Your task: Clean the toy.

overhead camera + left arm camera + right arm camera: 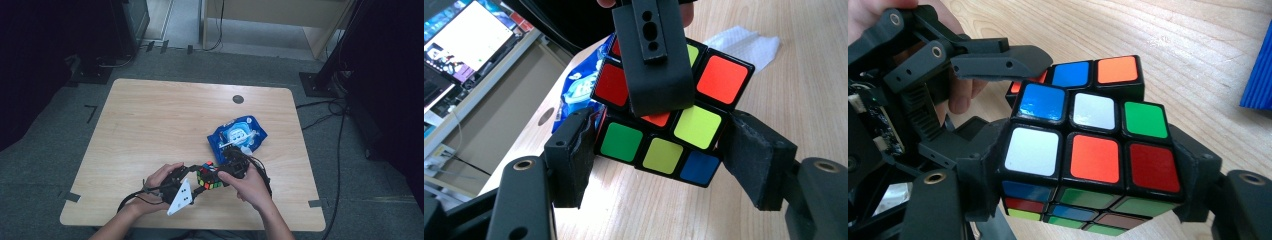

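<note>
your left gripper (659,150) is clamped on the cube (659,135)'s bottom layer, right gripper (1088,165) clamped on the rest; cube's held just above the table (150,125) near its front edge. risk: layers misaligned, a twist jams or pops it out; wipes pack (239,135) sits close behind, open room to the left.

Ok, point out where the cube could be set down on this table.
Free: the wide bare wooden tabletop left of the blue wipes packet, from the far edge to the hands, and the strip right of the packet. Crowded: the near middle, where both tongs clamp the multicoloured puzzle cube, with the packet just behind.
</note>
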The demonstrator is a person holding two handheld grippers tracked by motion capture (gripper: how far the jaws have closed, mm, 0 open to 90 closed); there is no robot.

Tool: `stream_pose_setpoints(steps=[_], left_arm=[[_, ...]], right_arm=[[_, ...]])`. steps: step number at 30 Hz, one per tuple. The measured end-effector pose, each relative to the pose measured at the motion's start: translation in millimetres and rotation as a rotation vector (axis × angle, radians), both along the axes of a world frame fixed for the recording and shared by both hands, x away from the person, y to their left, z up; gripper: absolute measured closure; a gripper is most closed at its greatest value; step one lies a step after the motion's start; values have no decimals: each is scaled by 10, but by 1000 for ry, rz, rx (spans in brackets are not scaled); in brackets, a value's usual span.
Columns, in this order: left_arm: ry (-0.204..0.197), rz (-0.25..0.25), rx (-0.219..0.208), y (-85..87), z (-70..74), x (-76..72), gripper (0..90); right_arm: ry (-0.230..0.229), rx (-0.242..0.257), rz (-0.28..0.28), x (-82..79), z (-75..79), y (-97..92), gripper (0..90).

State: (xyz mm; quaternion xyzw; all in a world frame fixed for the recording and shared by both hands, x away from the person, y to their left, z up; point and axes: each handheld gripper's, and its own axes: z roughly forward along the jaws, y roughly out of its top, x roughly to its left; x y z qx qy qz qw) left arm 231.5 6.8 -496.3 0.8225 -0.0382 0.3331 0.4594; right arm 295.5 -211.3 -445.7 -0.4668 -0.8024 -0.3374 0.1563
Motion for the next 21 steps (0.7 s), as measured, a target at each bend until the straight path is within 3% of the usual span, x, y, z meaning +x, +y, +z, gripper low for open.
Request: stream_pose_setpoints(steps=[6, 10, 15, 21], left_arm=[[-23, 6, -6, -13, -35, -8, 309], [-27, 30, -5, -4, -47, -5, 278], [-75, 57, 18, -21, -79, -17, 202], [-123, 67, 21, -50, -100, -32, 221]], right_arm=[[2, 2, -5, -2, -20, -11, 329], [21, 58, -4, 5, 13, -69, 336], [29, 69, -1, -2, 31, -92, 337], [46, 88, 16, -13, 24, -67, 337]])
